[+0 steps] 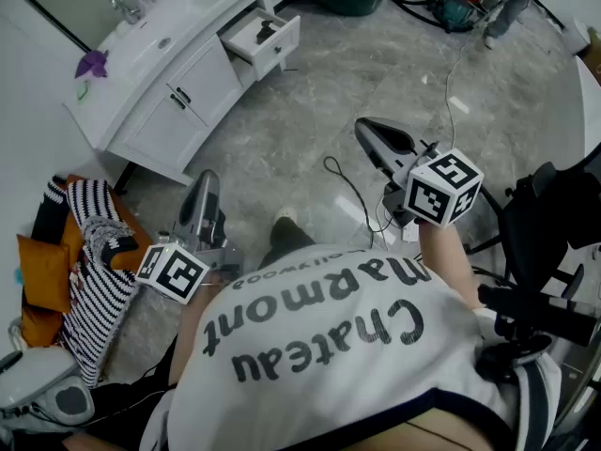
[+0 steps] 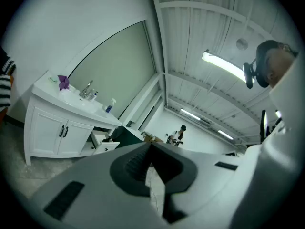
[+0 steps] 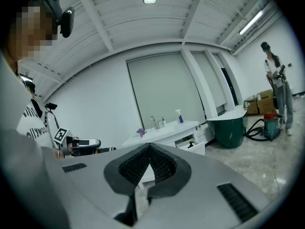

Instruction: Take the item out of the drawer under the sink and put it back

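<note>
Plainly, black item (image 1: 266, 32) lies in open drawer (image 1: 281, 47).

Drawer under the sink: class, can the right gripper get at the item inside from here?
Probably not yet: the right gripper is far off across the floor, though the drawer stands open.

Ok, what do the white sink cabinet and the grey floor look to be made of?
The white sink cabinet looks like painted or laminated wood, satin white: panelled doors, small dark handles. The grey floor looks like polished stone or marble-look tile: pale veining, soft sheen.
</note>
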Tool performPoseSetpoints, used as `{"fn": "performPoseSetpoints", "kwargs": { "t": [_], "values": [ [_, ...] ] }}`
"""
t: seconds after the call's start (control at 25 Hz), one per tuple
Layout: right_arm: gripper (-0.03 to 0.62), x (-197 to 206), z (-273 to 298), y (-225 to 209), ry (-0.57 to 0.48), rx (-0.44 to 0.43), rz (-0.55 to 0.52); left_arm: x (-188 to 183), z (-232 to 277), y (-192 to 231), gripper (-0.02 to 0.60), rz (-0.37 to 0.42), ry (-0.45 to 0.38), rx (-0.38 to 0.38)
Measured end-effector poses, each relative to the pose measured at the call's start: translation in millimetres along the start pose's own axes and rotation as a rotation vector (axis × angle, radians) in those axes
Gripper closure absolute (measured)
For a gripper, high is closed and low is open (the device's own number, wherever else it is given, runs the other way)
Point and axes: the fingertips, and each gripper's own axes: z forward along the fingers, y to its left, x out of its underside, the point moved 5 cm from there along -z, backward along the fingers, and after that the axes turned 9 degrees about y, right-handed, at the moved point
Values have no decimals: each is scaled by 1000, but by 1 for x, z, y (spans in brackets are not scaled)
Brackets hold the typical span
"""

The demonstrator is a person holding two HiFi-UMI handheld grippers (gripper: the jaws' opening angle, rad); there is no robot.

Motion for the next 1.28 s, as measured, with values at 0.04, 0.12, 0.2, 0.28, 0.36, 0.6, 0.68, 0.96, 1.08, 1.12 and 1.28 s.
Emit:
{"fn": "performPoseSetpoints", "kwargs": {
  "t": [0.04,0.12,0.2,0.28,0.36,0.6,0.68,0.96,1.08,1.12,1.28],
  "values": [
    [582,0,0,0,-1,0,-1,-1,0,0,572,3,-2,0],
    [582,0,0,-1,-3,0,-2,-1,1,-1,572,11,-3,2],
    [582,0,-1,-2,-3,4,-5,-2,1,-2,572,19,0,3],
    [582,-1,-1,-2,-1,9,-11,-2,1,-3,572,24,1,1],
    [582,-1,-2,-1,0,10,-19,-2,0,-2,572,16,-8,-5],
    [582,5,-9,0,-11,4,-18,1,-8,2,572,5,-41,-76],
    [582,8,-8,-5,-10,10,-9,4,-11,2,572,36,-34,-97],
    [582,5,5,-20,-15,21,12,10,-6,18,572,57,16,-114],
    [582,6,12,-28,2,31,22,8,9,28,572,57,37,-111],
    [582,7,14,-31,9,35,30,5,14,30,572,54,44,-114],
    [582,2,32,-45,37,49,35,-8,38,41,572,40,60,-104]
  ]
}}
